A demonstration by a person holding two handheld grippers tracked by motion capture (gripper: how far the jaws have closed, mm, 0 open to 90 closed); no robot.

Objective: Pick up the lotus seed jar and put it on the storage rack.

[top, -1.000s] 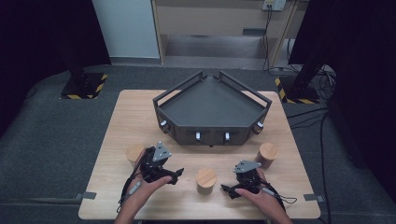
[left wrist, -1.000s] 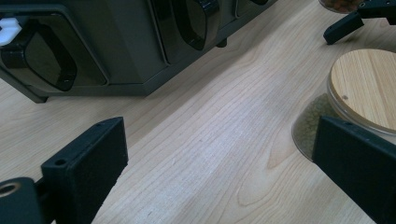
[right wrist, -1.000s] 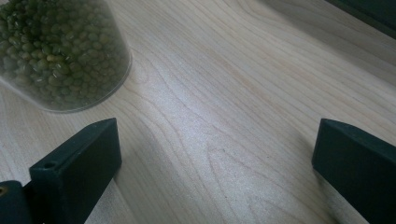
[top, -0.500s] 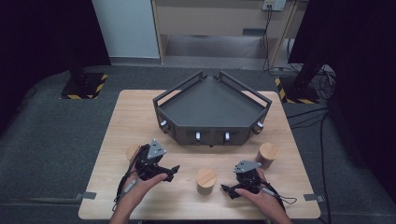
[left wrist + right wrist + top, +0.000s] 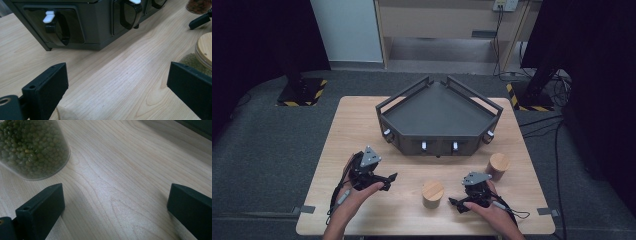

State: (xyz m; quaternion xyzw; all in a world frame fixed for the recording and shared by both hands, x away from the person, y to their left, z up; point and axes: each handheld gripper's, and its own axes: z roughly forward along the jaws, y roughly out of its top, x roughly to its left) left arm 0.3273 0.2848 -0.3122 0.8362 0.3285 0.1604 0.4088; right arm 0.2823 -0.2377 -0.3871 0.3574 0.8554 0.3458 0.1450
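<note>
Both tools are spread and hold nothing. The left tool [image 5: 382, 181] has moved inward toward the clear glass jar of green beans with a round wooden lid [image 5: 432, 193], which stands between it and the right tool [image 5: 457, 204] on the pale wooden surface [image 5: 352, 125], suggesting a grasp is coming.

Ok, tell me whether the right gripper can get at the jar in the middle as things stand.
Probably yes: the right gripper sits beside the middle jar with its jaws open, and only bare table lies between them.
</note>
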